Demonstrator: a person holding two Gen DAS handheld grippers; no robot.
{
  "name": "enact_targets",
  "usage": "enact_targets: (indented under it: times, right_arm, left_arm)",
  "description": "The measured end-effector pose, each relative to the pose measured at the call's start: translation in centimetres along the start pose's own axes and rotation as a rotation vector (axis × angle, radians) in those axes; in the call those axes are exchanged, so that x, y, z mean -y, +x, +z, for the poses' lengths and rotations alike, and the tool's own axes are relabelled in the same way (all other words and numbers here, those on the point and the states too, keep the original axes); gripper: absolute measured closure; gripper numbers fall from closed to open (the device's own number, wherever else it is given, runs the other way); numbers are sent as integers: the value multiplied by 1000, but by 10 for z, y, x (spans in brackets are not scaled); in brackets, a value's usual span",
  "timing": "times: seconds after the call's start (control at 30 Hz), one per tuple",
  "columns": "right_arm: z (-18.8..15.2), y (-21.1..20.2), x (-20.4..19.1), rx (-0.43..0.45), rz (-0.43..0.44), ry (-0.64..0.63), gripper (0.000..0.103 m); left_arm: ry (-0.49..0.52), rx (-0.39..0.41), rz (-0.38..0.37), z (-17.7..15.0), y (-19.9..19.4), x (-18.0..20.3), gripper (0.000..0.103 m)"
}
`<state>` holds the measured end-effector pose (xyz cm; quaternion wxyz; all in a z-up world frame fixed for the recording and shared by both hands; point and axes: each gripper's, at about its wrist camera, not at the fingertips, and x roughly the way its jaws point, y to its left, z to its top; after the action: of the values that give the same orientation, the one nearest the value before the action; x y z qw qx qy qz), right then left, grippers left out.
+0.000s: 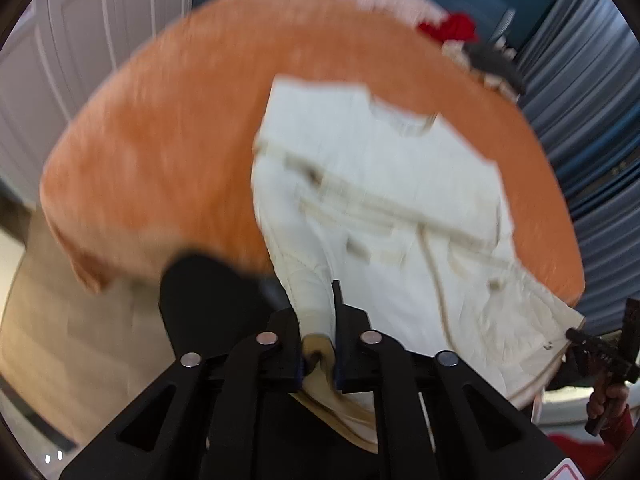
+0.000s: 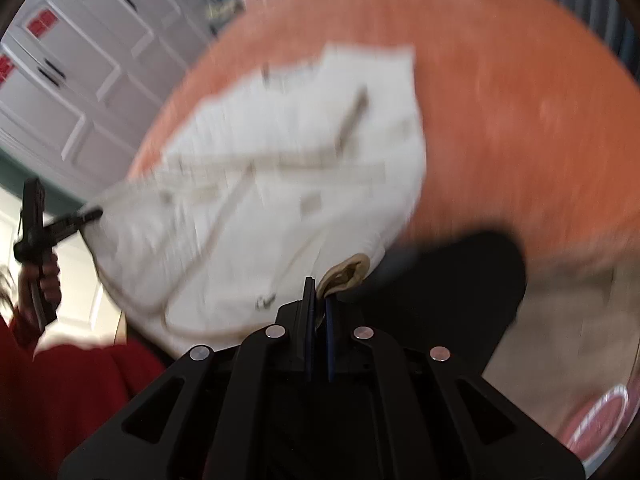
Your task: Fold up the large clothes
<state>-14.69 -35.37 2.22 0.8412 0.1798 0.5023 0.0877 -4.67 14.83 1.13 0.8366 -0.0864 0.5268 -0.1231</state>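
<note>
My left jaws [image 1: 319,340] are pressed together on a bunched corner of the white garment [image 1: 384,184], the cloth squeezed into a tan roll between the two black plates. My right jaws [image 2: 319,316] pinch the other near corner of the same garment [image 2: 288,168], a small curl of hem sticking out just past the blue pads. From both pinches the fabric rises off the counter [image 1: 160,140] and stretches away from me, its near edge slung between the two grips, its far part spread flat on the orange surface. Pale seams and a drawstring cord [image 1: 436,280] run across it, though blur hides the finer detail

In the left view my right gripper shows at the right edge, clamped on the garment's corner, with my right hand [image 1: 608,396] around its handle. In the right view my left gripper shows at the left edge in the same way, held by my left hand [image 2: 42,280], with my red sleeve [image 2: 72,392] below it

A black shape [image 2: 460,280] lies at the near edge of the counter; I cannot tell what it is. At the far right end of the counter sit a red item [image 1: 452,26] and a dark item [image 1: 492,60]. White panelled cabinets [image 2: 80,60] stand to the left
</note>
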Motion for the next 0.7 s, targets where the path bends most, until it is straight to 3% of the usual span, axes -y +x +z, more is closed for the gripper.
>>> enact_targets:
  times: [0.17, 0.3, 0.47, 0.53, 0.63, 0.7]
  right_arm:
    - [86, -13, 7, 326, 30, 32, 100]
    - [148, 23, 24, 438, 25, 81, 100]
    - [210, 72, 50, 471, -48, 158, 98]
    - [227, 89, 60, 457, -70, 189, 95]
    - [239, 109, 72, 464, -121, 214, 92]
    - [244, 114, 79, 492, -165, 244, 79]
  left_arm:
    - [86, 235, -24, 74, -4, 28, 97]
    - [106, 313, 6, 128, 25, 38, 98]
    - [50, 288, 96, 199, 92, 30, 93]
    - [27, 266, 124, 215, 114, 25, 86]
    - [17, 217, 158, 227, 154, 17, 85]
    - [3, 169, 182, 230, 182, 10, 84]
